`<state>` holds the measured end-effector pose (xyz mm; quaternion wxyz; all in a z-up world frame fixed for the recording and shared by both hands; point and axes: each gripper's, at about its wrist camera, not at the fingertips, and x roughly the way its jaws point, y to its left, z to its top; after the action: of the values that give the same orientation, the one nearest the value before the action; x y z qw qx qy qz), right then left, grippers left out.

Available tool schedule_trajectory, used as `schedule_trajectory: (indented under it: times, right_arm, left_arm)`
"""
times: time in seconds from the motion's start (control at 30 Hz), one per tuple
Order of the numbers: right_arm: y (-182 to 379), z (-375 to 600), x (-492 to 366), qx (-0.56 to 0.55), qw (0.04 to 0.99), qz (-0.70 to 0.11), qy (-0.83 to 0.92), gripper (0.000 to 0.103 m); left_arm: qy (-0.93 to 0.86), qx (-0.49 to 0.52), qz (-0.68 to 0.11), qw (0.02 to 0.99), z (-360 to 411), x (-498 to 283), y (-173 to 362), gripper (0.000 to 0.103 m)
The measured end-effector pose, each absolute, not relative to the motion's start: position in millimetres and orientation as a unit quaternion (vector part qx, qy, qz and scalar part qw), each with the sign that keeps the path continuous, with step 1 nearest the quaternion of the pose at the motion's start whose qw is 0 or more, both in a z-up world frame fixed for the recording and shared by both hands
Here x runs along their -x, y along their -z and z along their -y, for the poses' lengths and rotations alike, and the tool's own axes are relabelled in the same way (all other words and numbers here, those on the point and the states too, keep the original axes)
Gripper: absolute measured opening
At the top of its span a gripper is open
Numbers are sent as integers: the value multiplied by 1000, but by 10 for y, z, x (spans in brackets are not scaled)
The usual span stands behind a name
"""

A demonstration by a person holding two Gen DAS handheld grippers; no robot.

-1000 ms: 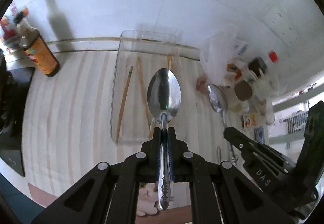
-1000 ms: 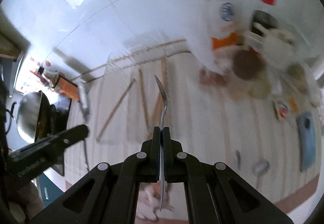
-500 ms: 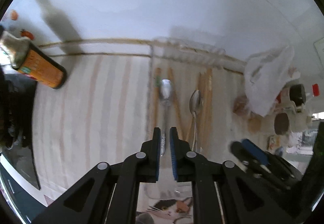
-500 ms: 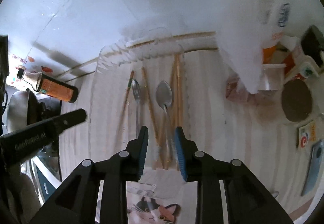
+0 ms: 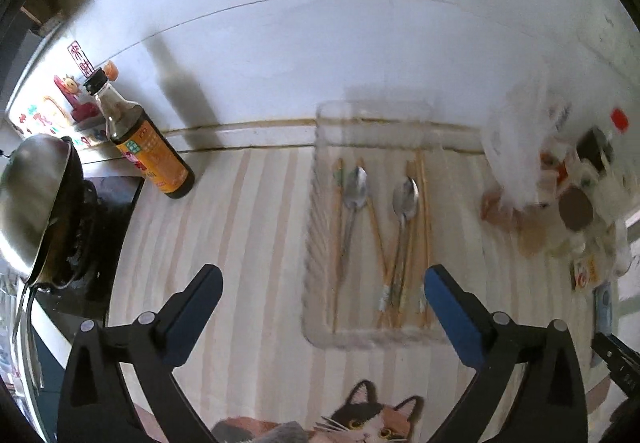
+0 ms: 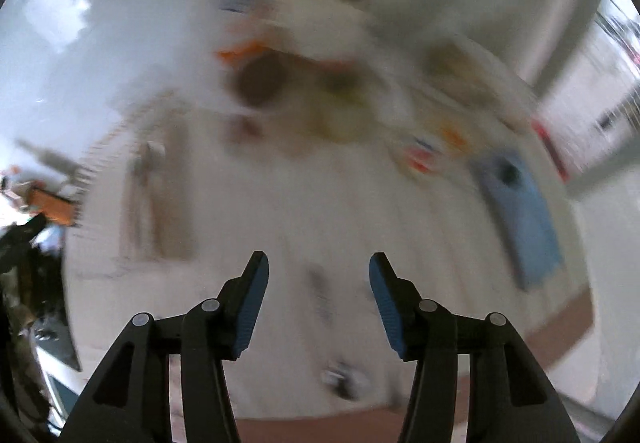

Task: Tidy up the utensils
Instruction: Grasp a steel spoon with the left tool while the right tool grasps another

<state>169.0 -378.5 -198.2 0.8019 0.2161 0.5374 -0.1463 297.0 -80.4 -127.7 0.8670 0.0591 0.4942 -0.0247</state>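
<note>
A clear plastic tray (image 5: 360, 341) stands on the striped cloth against the wall. In it lie two metal spoons (image 5: 356, 187) (image 5: 405, 199) among several wooden chopsticks (image 5: 425, 227). My left gripper (image 5: 322, 275) hovers in front of the tray, its jaws opening very wide with nothing between them. The right wrist view is badly blurred. My right gripper (image 6: 318, 263) is to the right of the tray (image 6: 132, 171), jaws opening. A blurred small utensil (image 6: 320, 293) lies on the cloth below the gap, clear of the pads. Another blurred utensil (image 6: 340, 379) lies nearer.
A soy sauce bottle (image 5: 148, 147) stands left of the tray. Beside it at the far left is a wok (image 5: 36, 203) on a stove. A white bag (image 5: 520, 155) and several jars crowd the right. A blue flat object (image 6: 520, 219) lies right.
Both grippers let go of their spoons, which now lie in the tray. The left gripper opened wide and drew back. The right gripper opened and swung right, away from the tray.
</note>
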Motion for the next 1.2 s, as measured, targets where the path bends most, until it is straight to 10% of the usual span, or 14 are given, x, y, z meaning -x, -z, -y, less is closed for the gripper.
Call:
schedule_trajectory:
  times: [0.3, 0.4, 0.53, 0.77, 1.13, 1.2]
  right_arm:
    - [2929, 4052, -1243, -209, 747, -614, 144, 53]
    - [3098, 3928, -1249, -177, 751, -622, 132, 44]
    - [3091, 3746, -1236, -97, 769, -618, 136, 2]
    - [3071, 4114, -889, -137, 761, -614, 159, 2]
    - [3051, 4615, -436, -195, 755, -602, 170, 2]
    - [3085, 4505, -494, -193, 755, -602, 173, 2]
  left_arm:
    - [18, -99, -538, 837, 1366, -2372, 1778, 103]
    - [28, -114, -554, 824, 1540, -2189, 1934, 103]
    - [48, -125, -573, 808, 1793, -2014, 2082, 103]
    - [141, -110, -644, 743, 2488, -1778, 2494, 96]
    - [171, -152, -670, 707, 3089, -1643, 2867, 5]
    - [169, -162, -669, 706, 3042, -1621, 2875, 3]
